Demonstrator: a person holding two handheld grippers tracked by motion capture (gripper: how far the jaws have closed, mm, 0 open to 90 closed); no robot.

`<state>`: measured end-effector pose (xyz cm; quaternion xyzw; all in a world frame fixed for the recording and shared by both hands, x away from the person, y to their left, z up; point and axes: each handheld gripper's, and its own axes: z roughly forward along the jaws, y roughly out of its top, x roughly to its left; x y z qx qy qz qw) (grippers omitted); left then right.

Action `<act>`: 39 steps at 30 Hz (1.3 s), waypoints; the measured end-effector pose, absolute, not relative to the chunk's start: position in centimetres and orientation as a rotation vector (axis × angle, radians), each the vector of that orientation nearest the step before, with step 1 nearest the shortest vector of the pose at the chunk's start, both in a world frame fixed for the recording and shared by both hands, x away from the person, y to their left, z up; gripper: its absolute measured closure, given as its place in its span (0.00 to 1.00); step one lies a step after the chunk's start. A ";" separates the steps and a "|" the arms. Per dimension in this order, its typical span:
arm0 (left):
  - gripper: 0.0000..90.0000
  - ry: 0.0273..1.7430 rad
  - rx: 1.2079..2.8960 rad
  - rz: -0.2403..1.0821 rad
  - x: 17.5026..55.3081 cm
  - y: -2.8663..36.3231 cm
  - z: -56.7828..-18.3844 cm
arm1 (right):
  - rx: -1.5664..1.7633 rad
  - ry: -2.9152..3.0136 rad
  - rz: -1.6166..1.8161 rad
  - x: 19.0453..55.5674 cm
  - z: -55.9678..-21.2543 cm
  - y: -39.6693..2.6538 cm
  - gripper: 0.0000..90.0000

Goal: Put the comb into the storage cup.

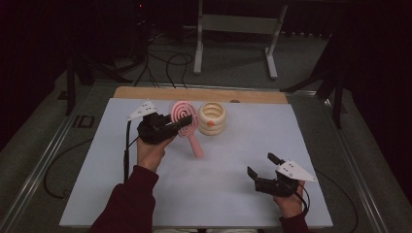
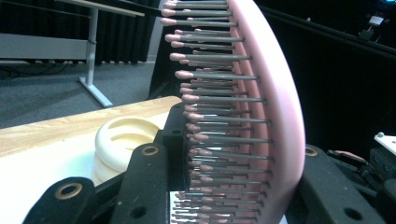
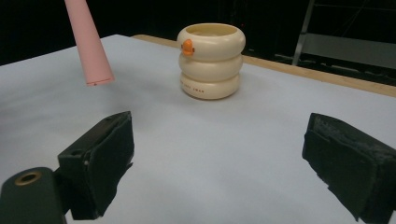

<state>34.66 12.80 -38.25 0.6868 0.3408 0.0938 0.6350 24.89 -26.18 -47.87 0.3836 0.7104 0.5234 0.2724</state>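
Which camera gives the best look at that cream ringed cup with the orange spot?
The right gripper view: the cream ringed cup stands whole and side-on, showing three stacked rings and the orange spot. The high view shows it small, from above. The left gripper view shows part of it behind the claw's jaw.

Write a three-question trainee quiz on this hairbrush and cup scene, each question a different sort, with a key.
1. True or false: the left gripper is shut on the head of the pink hairbrush.
2. Multiple choice: the cream ringed cup stands A) between the right gripper's fingers, B) on the white table sheet beside the brush, C) upside down at the near edge.
3. Fill in: the right gripper has its fingers ____, with nothing between them.

Key: 1 true; 2 B; 3 open.
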 end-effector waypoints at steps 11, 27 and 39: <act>0.72 0.783 1.570 0.219 35.2 12.7 -38.0 | 1.035 1.914 1.406 24.9 -47.9 -26.2 0.10; 0.72 0.794 1.563 0.223 36.0 12.5 -37.6 | 1.036 1.914 1.408 24.9 -47.9 -26.2 0.10; 0.72 0.804 1.563 0.235 36.6 12.6 -37.3 | 1.035 1.916 1.408 24.9 -47.9 -26.2 0.10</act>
